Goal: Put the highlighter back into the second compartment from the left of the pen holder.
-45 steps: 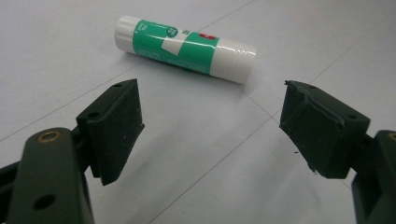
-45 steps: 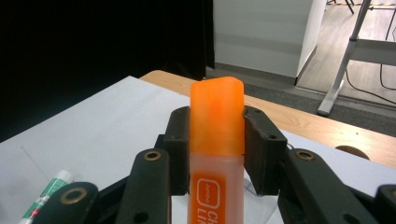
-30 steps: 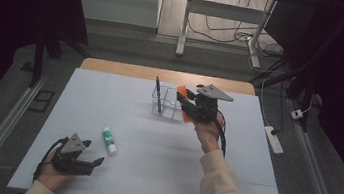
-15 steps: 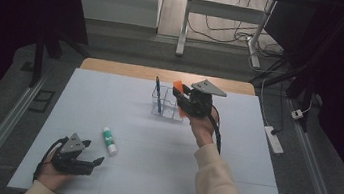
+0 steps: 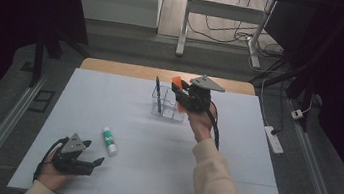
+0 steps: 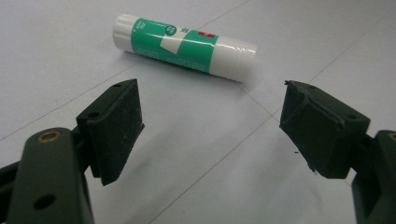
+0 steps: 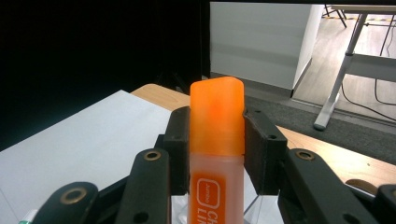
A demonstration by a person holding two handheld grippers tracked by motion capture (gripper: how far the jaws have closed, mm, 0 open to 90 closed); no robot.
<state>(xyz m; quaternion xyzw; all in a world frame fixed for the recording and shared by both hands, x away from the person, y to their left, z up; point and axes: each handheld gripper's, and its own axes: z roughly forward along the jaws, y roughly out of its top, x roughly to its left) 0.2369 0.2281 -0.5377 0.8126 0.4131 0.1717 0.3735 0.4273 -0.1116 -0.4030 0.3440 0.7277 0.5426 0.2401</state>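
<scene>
Orange highlighter (image 7: pixel 216 140), pinched in the right tool (image 5: pixel 186 99), has drifted closer over the clear holder (image 5: pixel 168 107), likely for insertion; left tool (image 6: pixel 210 135) rests spread.

A white-topped table (image 5: pixel 255 138) is seen with a wooden edge at its far side. Grey floor (image 5: pixel 131 46) is spread beyond, where white desk legs (image 5: pixel 185 23) and loose cables (image 5: pixel 229 31) are lit. A power strip (image 5: pixel 274 139) is laid at right; darkness is kept on both sides.
</scene>
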